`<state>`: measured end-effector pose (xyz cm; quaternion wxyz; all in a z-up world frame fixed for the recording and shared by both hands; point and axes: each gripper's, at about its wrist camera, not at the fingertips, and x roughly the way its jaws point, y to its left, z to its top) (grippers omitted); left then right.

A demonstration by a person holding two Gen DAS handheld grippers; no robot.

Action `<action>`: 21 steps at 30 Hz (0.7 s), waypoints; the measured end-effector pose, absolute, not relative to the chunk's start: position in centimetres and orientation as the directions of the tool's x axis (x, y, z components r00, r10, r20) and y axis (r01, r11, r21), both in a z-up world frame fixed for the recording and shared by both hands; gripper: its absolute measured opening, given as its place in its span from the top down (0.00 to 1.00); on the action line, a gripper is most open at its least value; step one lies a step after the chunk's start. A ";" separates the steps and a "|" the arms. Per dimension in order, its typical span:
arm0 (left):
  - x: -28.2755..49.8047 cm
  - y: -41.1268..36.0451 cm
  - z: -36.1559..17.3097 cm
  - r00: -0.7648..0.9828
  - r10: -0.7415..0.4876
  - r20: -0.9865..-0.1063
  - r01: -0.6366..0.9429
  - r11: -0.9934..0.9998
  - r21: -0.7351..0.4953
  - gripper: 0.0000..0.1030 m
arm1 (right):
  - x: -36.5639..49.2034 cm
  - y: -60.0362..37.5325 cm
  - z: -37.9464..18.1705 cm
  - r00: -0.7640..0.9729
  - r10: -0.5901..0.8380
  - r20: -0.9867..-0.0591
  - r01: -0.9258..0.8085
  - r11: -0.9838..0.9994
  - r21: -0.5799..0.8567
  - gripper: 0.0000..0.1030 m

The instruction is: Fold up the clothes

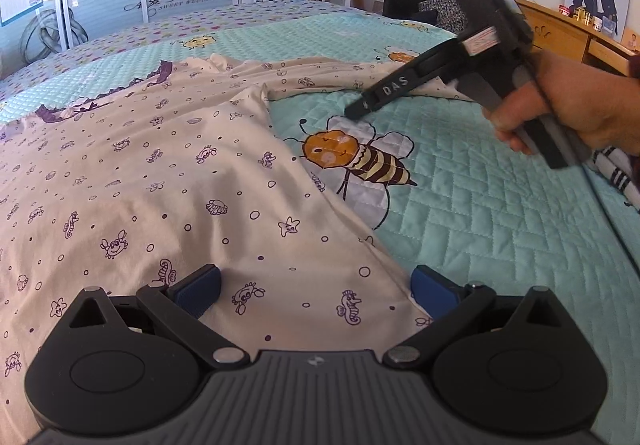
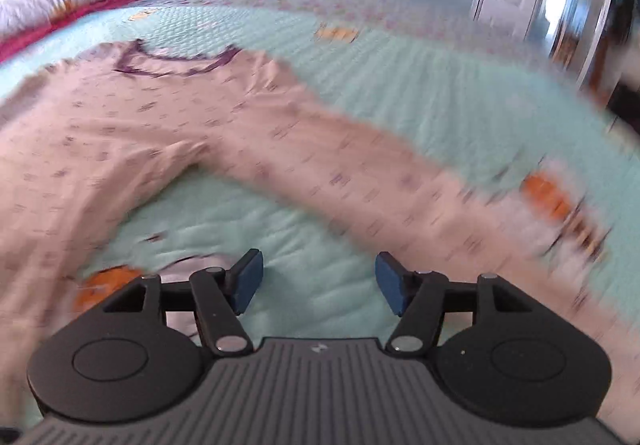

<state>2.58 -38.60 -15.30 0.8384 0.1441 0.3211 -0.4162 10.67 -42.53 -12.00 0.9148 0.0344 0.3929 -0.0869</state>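
Starting at the left side: the cream nightshirt (image 1: pixel 132 173) with the little purple sea-creature print is spread flat on the teal quilted bedspread (image 1: pixel 500 229), purple lace neckline (image 1: pixel 100 101) at the far end. My guess is it's laid out like that so the sleeves and sides can be folded in one at a time.

The left gripper (image 1: pixel 316 291) sits low over the shirt's near edge with its blue pads spread wide. Fabric lies under and between them, but the pads aren't pinching it, so nothing is held. Looks like it's parked there waiting to pin or grab the hem.

Moving right, the long sleeve (image 1: pixel 320 79) stretches out sideways across the quilt, past the cartoon bee (image 1: pixel 352 157), toward the other tool. It's lying a bit rumpled rather than tucked in, so I'd say the sleeve fold isn't done yet.

Far right: the right gripper (image 2: pixel 320 281), held in the person's hand (image 1: pixel 560 113), points down at the bed near the sleeve's end. Its own view is pretty motion-blurred, but the jaws stand moderately apart with only bare quilt between them, sleeve just beyond. So it's empty too. I'd judge it's lining up to take the sleeve, though I can't tell exactly where.
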 end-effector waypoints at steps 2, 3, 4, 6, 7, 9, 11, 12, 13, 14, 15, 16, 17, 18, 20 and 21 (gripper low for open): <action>2.6 -38.7 -15.3 0.449 -0.602 -0.660 0.790 0.613 -0.023 0.00 | 9.4 -42.2 -11.9 0.669 -0.093 -0.737 0.193 0.980 0.051 0.28; 2.5 -38.7 -15.3 0.450 -0.601 -0.660 0.789 0.614 -0.021 0.00 | 8.7 -42.1 -11.7 0.663 -0.092 -0.743 0.194 0.980 0.052 0.25; 2.5 -38.7 -15.3 0.451 -0.601 -0.660 0.789 0.615 -0.020 0.00 | 8.1 -42.1 -11.5 0.658 -0.090 -0.748 0.195 0.979 0.053 0.26; 2.5 -38.7 -15.3 0.453 -0.601 -0.659 0.788 0.615 -0.019 0.00 | 6.8 -43.1 -10.7 0.658 -0.141 -0.739 0.268 0.962 0.056 0.26; 2.5 -38.7 -15.3 0.453 -0.602 -0.658 0.788 0.615 -0.020 0.00 | 6.2 -44.1 -10.1 0.660 -0.189 -0.727 0.333 0.941 0.058 0.26; 2.5 -38.7 -15.4 0.454 -0.602 -0.657 0.788 0.616 -0.019 0.00 | 4.7 -47.3 -9.0 0.646 -0.293 -0.705 0.482 0.873 0.079 0.25; 2.5 -38.7 -15.4 0.453 -0.603 -0.656 0.788 0.615 -0.021 0.00 | 3.1 -51.5 -7.8 0.607 -0.399 -0.687 0.632 0.767 0.113 0.25; 2.5 -38.6 -15.4 0.452 -0.605 -0.655 0.789 0.614 -0.023 0.00 | 2.4 -53.7 -7.4 0.570 -0.440 -0.694 0.688 0.718 0.109 0.24; 2.5 -38.6 -15.4 0.451 -0.607 -0.655 0.789 0.614 -0.025 0.00 | 1.7 -55.7 -7.2 0.520 -0.464 -0.717 0.727 0.681 0.087 0.22; 2.5 -38.6 -15.4 0.451 -0.608 -0.654 0.789 0.613 -0.026 0.00 | 1.1 -57.7 -6.9 0.470 -0.484 -0.738 0.763 0.643 0.064 0.22; 2.5 -38.5 -15.4 0.450 -0.609 -0.652 0.790 0.613 -0.027 0.00 | 0.3 -59.4 -6.8 0.424 -0.498 -0.756 0.788 0.615 0.037 0.22; 2.5 -38.5 -15.4 0.450 -0.611 -0.651 0.790 0.613 -0.028 0.00 | -0.5 -60.6 -6.8 0.371 -0.511 -0.775 0.806 0.592 -0.004 0.22; 2.5 -38.5 -15.5 0.451 -0.611 -0.650 0.790 0.612 -0.028 0.00 | -1.3 -61.8 -6.9 0.320 -0.520 -0.792 0.821 0.569 -0.041 0.21; 2.5 -38.5 -15.5 0.451 -0.612 -0.650 0.790 0.612 -0.028 0.00 | -1.9 -62.6 -7.3 0.298 -0.504 -0.811 0.827 0.561 -0.045 0.21; 2.5 -38.5 -15.5 0.451 -0.613 -0.649 0.790 0.612 -0.029 0.00 | -3.1 -64.1 -8.3 0.253 -0.468 -0.847 0.838 0.544 -0.050 0.21; 2.5 -38.5 -15.5 0.451 -0.614 -0.648 0.790 0.612 -0.030 0.00 | -3.4 -64.6 -9.1 0.248 -0.435 -0.866 0.843 0.538 -0.029 0.21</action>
